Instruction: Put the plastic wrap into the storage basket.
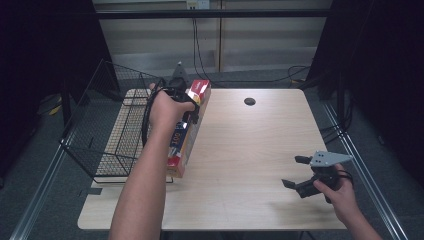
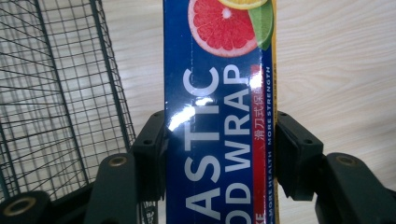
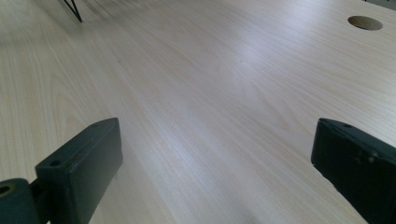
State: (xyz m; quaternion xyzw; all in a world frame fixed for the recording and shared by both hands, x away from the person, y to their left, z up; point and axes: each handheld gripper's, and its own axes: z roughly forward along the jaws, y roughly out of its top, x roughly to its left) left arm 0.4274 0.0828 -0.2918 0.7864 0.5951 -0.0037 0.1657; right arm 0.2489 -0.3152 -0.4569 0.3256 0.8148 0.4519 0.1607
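A: High view had the left gripper (image 1: 186,102) clenched across a long plastic wrap box (image 1: 189,131) beside the wire basket (image 1: 100,127) at the table's (image 1: 250,150) left edge.

B: And the basket?

A: It looked empty. I judged the box was mid-carry; next it would need lifting over the rim. The right gripper (image 1: 298,172) hovered released, nothing between its jaws.

The pale wooden tabletop (image 1: 250,150) is evenly lit from above against dark surroundings; white glare is seen on the glossy blue plastic-wrap box (image 2: 217,140) between the left jaws.
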